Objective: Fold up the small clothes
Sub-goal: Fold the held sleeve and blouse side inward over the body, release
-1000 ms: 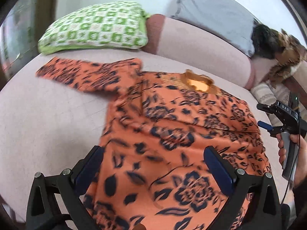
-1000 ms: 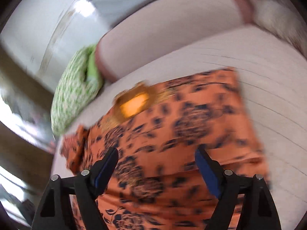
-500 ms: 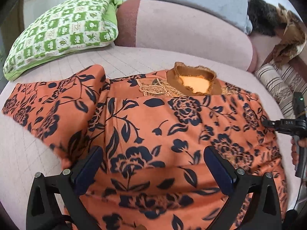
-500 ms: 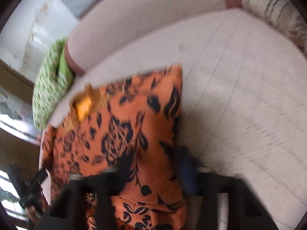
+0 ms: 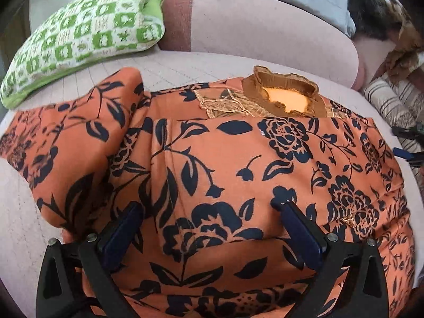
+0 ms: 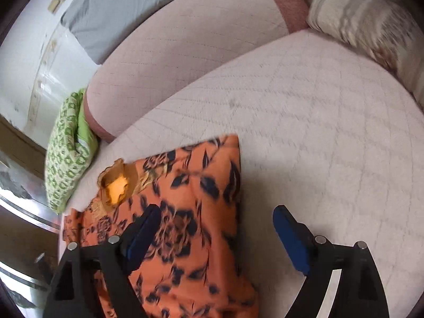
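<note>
- Left tongs (image 5: 208,212) hang wide open and empty over the orange floral top (image 5: 225,164), which lies flat ahead, collar (image 5: 285,94) farthest from the tongs.
- The left sleeve (image 5: 66,143) lies spread out to the tongs' left; the right side looks already turned in, so I judge the sleeve fold is next: pinch its cuff and carry it across the body.
- Right tongs (image 6: 213,221) gape empty astride the top's right edge, though that view is smeared.
- Pale quilted sofa seat (image 6: 331,132) carries everything; a green checked cushion (image 5: 87,34) sits beyond on the left, a striped cushion (image 6: 365,23) far right.
</note>
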`<action>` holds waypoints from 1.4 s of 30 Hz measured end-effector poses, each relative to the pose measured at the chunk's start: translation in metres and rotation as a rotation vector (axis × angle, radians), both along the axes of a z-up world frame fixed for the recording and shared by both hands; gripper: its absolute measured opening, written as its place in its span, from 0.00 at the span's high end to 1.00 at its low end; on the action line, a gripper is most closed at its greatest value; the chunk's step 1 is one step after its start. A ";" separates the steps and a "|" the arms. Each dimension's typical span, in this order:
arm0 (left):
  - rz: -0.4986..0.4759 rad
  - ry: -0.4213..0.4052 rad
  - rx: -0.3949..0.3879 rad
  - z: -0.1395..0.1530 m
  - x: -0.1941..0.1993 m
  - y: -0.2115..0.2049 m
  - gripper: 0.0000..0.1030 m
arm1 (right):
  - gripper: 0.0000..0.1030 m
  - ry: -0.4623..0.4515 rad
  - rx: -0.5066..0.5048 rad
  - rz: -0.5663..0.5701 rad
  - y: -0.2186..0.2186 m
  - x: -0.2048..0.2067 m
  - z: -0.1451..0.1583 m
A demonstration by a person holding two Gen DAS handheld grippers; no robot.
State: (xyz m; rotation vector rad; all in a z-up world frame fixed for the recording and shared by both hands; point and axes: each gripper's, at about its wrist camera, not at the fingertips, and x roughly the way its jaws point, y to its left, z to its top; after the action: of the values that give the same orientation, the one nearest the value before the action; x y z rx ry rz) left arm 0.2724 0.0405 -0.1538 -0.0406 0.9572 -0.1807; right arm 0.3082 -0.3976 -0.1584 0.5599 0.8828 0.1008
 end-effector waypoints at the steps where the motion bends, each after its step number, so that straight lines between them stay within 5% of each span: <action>1: 0.002 0.003 -0.011 0.000 0.001 0.003 0.00 | 0.16 0.017 -0.013 0.001 0.000 0.011 -0.002; 2: 0.002 0.001 -0.016 0.000 0.002 0.002 0.00 | 0.28 0.037 0.004 0.006 0.002 0.021 -0.007; 3: 0.000 -0.001 -0.012 0.000 0.002 0.003 0.00 | 0.71 0.075 0.031 0.026 0.006 0.034 -0.016; 4: 0.000 -0.001 -0.009 -0.001 0.002 0.004 0.00 | 0.86 0.093 0.028 0.035 0.010 0.042 -0.020; 8: -0.004 -0.004 0.024 -0.003 0.001 -0.002 0.00 | 0.88 0.086 -0.117 0.017 0.023 0.051 -0.022; 15: -0.004 -0.002 0.034 -0.003 0.000 -0.001 0.00 | 0.76 0.053 0.006 -0.075 0.004 0.020 -0.021; 17: -0.003 -0.002 0.038 -0.003 0.001 -0.002 0.00 | 0.76 0.002 -0.043 -0.035 0.018 0.002 -0.004; 20: -0.004 -0.001 0.039 -0.004 0.001 -0.002 0.00 | 0.76 -0.062 0.024 0.081 0.037 -0.018 0.013; 23: -0.004 -0.002 0.033 -0.004 0.001 -0.001 0.00 | 0.74 0.020 0.087 0.148 0.041 -0.006 -0.014; 24: -0.004 -0.002 0.028 -0.004 0.000 0.000 0.00 | 0.95 0.124 0.073 0.093 0.031 0.002 -0.041; 25: -0.003 -0.003 0.024 -0.003 0.000 0.001 0.00 | 0.99 0.138 0.156 0.037 0.018 0.000 -0.058; 27: -0.002 -0.001 0.022 -0.003 0.001 0.001 0.00 | 0.91 0.080 0.225 -0.005 0.015 -0.013 -0.053; 30: 0.000 0.000 0.043 -0.004 0.001 -0.002 0.00 | 0.92 0.003 0.205 0.077 0.031 -0.022 -0.032; 33: 0.001 0.002 0.025 -0.003 0.002 0.000 0.00 | 1.00 0.144 0.136 0.051 0.026 -0.017 -0.064; 35: 0.003 -0.001 0.008 -0.002 0.001 0.003 0.00 | 0.95 0.126 0.300 -0.018 0.010 -0.024 -0.074; 39: 0.008 0.002 0.035 -0.003 0.002 -0.002 0.00 | 0.92 0.017 0.194 0.066 0.030 -0.019 -0.032; 42: 0.009 0.002 0.029 -0.003 0.002 -0.001 0.00 | 0.92 0.028 0.129 0.056 0.027 0.014 -0.024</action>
State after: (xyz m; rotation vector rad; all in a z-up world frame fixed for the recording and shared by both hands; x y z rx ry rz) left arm 0.2742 0.0398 -0.1572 -0.0183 0.9609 -0.1587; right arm 0.3217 -0.3711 -0.1824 0.6578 0.9240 0.2022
